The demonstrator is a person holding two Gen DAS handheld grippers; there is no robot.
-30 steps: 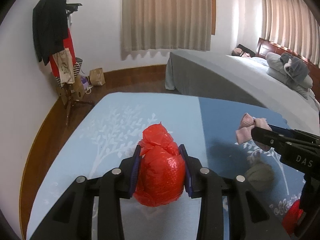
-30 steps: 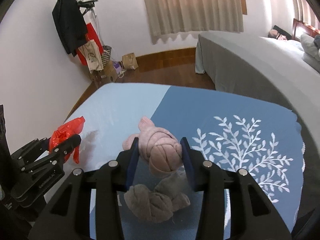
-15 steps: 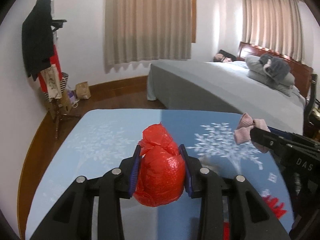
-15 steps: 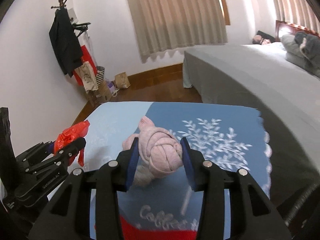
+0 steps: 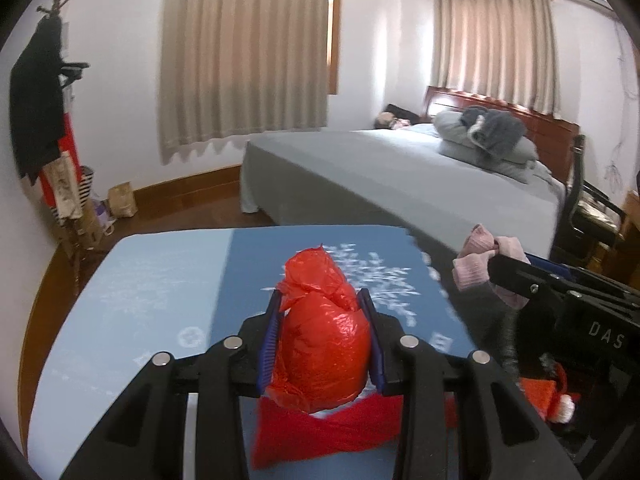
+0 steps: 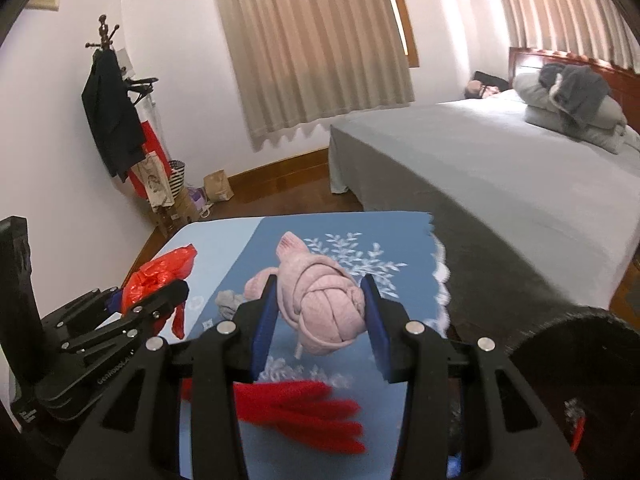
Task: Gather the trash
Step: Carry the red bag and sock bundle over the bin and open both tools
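Note:
My left gripper (image 5: 322,336) is shut on a knotted red plastic bag (image 5: 320,344) and holds it above the blue table cloth (image 5: 160,288). My right gripper (image 6: 320,320) is shut on a knotted pink sock ball (image 6: 320,304), also held above the cloth. In the left wrist view the pink sock ball (image 5: 476,256) shows at the right, in the right gripper. In the right wrist view the red bag (image 6: 156,276) shows at the left, in the left gripper. A grey sock ball (image 6: 228,302) lies on the cloth.
A red fuzzy cloth (image 6: 304,412) lies on the near part of the table; it also shows under the left gripper (image 5: 332,432). A dark round container rim (image 6: 576,344) is at the right. A grey bed (image 5: 380,168) stands beyond, a coat rack (image 6: 112,120) at the left wall.
Both grippers have pulled back toward the near side and tilted up with their loads still held. The red cloth has come into view below them and the grey sock ball now lies farther off.

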